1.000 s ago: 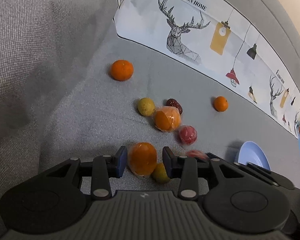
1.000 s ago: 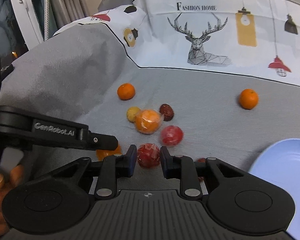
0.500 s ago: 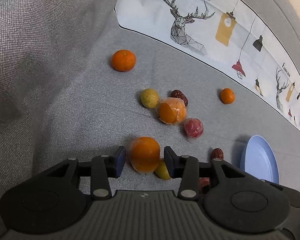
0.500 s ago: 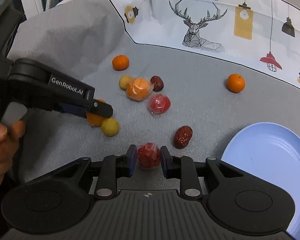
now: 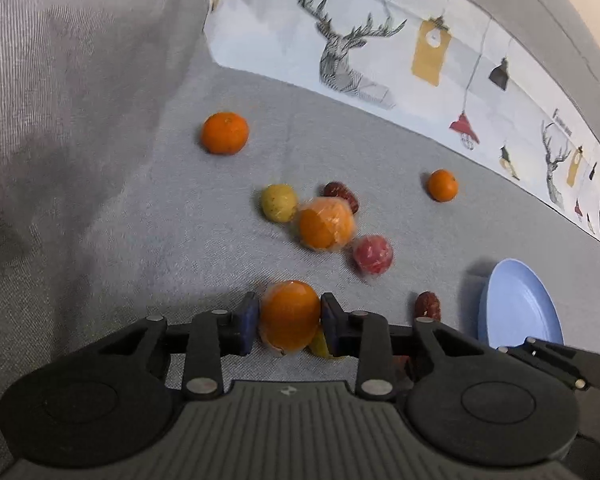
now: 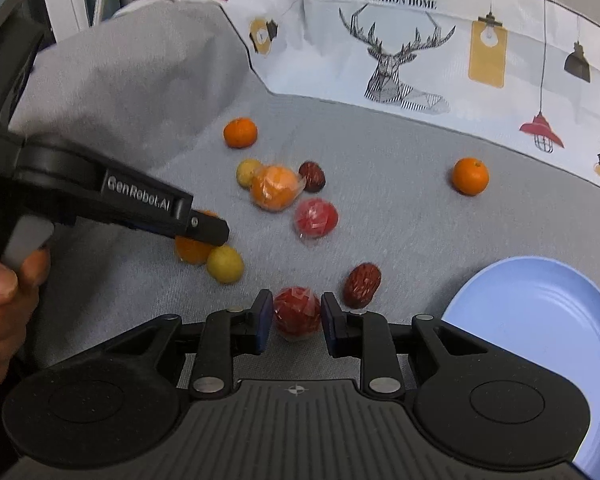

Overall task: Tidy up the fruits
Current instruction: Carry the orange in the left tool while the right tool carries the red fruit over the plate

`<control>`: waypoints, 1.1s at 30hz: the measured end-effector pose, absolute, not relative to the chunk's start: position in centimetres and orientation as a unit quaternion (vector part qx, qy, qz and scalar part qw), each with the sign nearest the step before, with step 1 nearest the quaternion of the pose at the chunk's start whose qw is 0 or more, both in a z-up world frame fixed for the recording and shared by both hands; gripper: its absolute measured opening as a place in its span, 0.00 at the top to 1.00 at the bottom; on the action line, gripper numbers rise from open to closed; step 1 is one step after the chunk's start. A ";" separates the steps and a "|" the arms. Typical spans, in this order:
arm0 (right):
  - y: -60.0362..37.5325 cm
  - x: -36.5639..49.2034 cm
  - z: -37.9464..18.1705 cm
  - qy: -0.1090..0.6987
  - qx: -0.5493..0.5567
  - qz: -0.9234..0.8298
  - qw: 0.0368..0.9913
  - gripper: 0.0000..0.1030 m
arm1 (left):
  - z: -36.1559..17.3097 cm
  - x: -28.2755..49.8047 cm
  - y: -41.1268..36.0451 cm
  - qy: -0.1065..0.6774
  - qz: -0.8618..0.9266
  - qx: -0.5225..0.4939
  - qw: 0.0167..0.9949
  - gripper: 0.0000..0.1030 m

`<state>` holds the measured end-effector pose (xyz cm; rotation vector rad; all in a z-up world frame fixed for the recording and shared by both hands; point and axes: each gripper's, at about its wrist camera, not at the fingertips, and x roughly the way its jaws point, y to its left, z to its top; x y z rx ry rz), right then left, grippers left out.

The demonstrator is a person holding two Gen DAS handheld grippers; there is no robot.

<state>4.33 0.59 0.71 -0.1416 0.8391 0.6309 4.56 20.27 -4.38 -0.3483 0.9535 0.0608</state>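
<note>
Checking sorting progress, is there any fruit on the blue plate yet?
No, the blue plate shows only bare surface, and the fruits lie on the grey fabric.

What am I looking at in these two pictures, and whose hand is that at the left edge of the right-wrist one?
There is no robot arm. A person carries a two-finger gripper in each hand, and a camera on each looks forward along its jaws. The left-wrist picture comes from the left gripper. Its jaws have just been closing and now pinch a wrapped orange. The right-wrist picture comes from the right gripper, whose jaws are shut on a red fruit. The hand you see there is the person's, holding the left gripper. More loose fruit and a blue plate lie on the grey cloth.
</note>
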 end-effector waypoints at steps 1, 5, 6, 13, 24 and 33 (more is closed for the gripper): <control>0.3 4.4 1.1 0.397 -0.064 0.302 0.865 0.73 | -4.0 4.4 20.1 0.448 0.028 -0.161 0.879 0.65; -1.9 5.3 3.3 0.379 -0.049 0.286 0.879 0.74 | -3.0 4.0 19.3 0.428 0.023 -0.141 0.892 0.65; -2.5 5.5 4.1 0.374 -0.043 0.282 0.883 0.74 | -2.8 3.9 19.1 0.427 0.024 -0.134 0.894 0.65; -10.1 6.0 10.4 0.302 -0.018 0.253 0.919 0.74 | -1.3 3.9 16.4 0.416 0.009 -0.078 0.906 0.65; -20.5 7.0 7.7 0.333 0.056 0.147 0.930 0.74 | 2.9 3.5 8.0 0.368 -0.040 0.054 0.927 0.65; -21.3 6.0 7.1 0.335 0.050 0.136 0.931 0.74 | 2.6 4.1 1.0 0.392 -0.080 0.048 0.915 0.65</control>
